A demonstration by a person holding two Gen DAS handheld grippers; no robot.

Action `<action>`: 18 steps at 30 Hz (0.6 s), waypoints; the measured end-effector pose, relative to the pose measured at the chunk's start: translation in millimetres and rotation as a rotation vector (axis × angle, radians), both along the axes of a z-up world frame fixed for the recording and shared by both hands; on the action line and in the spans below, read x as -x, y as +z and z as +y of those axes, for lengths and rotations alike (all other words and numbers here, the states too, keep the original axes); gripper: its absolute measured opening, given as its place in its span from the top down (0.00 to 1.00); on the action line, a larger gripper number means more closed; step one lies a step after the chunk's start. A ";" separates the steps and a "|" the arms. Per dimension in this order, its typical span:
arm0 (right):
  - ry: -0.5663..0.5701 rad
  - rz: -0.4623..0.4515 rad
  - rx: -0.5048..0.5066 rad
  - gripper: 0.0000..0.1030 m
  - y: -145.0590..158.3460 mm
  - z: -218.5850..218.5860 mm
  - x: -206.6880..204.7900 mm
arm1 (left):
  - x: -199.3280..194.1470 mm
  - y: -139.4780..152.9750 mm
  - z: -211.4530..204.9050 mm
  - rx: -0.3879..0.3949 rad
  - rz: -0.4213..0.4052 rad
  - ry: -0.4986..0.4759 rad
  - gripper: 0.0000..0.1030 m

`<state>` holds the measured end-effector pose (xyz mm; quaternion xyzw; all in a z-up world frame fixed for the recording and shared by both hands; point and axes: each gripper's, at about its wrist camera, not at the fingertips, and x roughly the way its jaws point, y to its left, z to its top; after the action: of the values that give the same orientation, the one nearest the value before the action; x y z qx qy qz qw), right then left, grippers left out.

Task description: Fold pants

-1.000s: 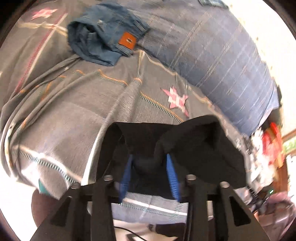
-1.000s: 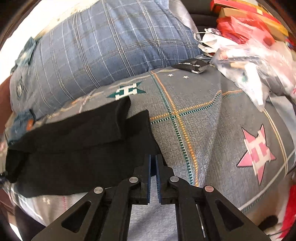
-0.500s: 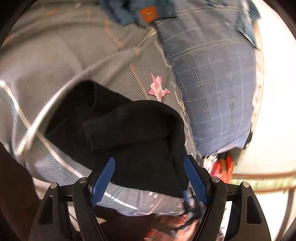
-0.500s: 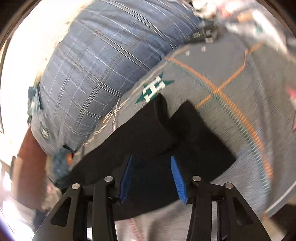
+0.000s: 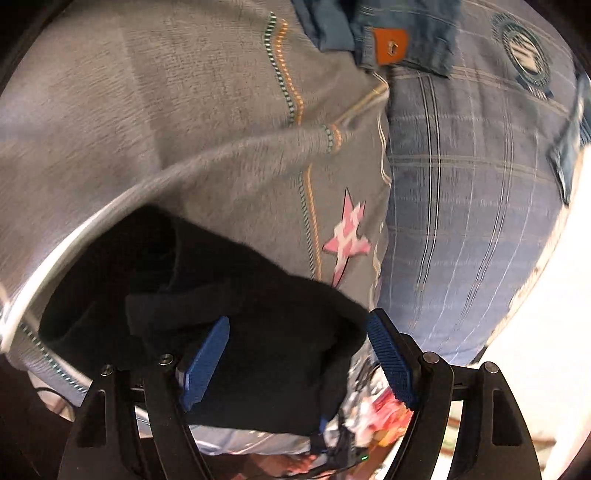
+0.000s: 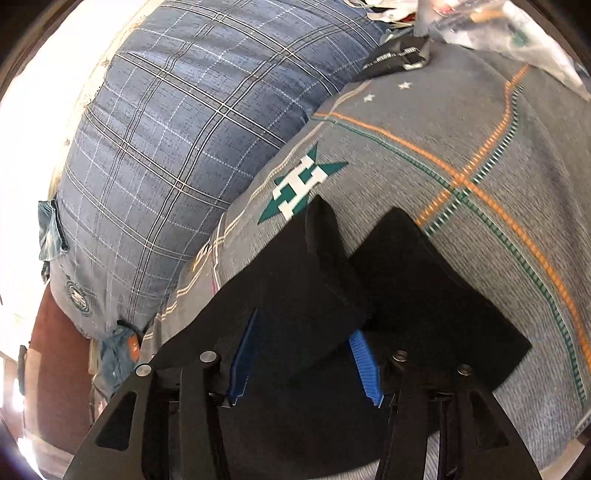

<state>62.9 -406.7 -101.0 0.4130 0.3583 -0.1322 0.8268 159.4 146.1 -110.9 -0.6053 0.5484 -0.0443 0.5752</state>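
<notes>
Black pants [image 5: 258,295] lie folded in layers on a grey patterned blanket [image 5: 184,129], near its front edge. My left gripper [image 5: 297,317] hovers over one end of them, open, blue pads wide apart and clear of the cloth. In the right wrist view the pants [image 6: 295,277] show two stacked leg ends pointing toward a green star on the blanket [image 6: 461,258]. My right gripper [image 6: 304,325] is over that end with its jaws opening. The upper fold sits between the fingers, and the pads do not press it.
A blue plaid pillow [image 5: 461,184] [image 6: 166,147] lies along the far side of the blanket. Folded jeans with an orange patch [image 5: 391,33] rest against it. A black packet [image 6: 395,55] and plastic-bag clutter [image 6: 498,22] sit at the far right corner.
The left gripper let go of the black cloth, opened wide, rolled and sank toward the bed. The right gripper went from shut to open and moved over the pants' leg ends.
</notes>
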 end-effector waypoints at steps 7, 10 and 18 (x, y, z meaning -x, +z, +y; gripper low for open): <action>0.016 -0.009 0.033 0.60 0.1 1.1 -12.8 | -19.1 -8.5 7.6 0.100 0.063 0.027 0.23; 0.057 0.009 0.046 0.96 -2.7 2.2 -21.1 | -34.1 -13.6 0.8 0.089 0.120 -0.001 0.23; 0.094 -0.115 0.078 0.96 26.3 3.5 6.3 | -26.2 5.7 -16.5 0.063 0.026 -0.128 0.90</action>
<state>56.6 -403.2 -74.7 0.3701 0.3238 -0.0833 0.8667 185.5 129.6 -105.2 -0.5871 0.5919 -0.0905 0.5448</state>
